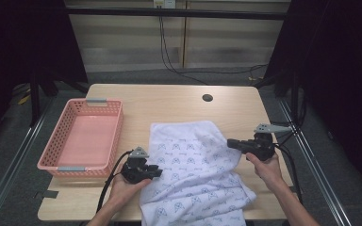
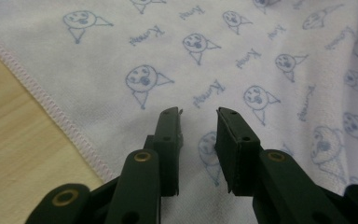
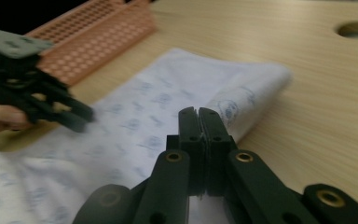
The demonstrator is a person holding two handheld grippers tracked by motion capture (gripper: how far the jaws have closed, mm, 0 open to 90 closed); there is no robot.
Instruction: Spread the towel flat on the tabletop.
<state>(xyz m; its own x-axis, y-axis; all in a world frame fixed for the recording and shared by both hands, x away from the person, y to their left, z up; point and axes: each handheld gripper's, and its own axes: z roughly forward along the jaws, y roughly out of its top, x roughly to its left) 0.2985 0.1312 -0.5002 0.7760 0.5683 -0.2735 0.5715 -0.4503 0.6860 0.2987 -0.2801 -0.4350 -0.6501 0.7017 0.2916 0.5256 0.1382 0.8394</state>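
Observation:
A white cloth point(image 1: 193, 169) printed with small blue faces lies crumpled on the wooden table point(image 1: 169, 101), and its near end hangs over the front edge. My left gripper point(image 1: 158, 172) is at the cloth's left edge. In the left gripper view its jaws point(image 2: 199, 112) stand a little apart just above the cloth point(image 2: 261, 56), and nothing is pinched between them. My right gripper point(image 1: 230, 142) hovers at the cloth's right side. In the right gripper view it point(image 3: 198, 111) is shut, jaws together, above a rolled fold of the cloth point(image 3: 158, 102), with the left gripper point(image 3: 81, 119) beyond.
A pink plastic basket point(image 1: 118, 127) stands on the left side of the table, with nothing in it, close to the left hand. A round cable hole point(image 1: 207, 98) is in the tabletop at the back. Bare wood lies right of the cloth.

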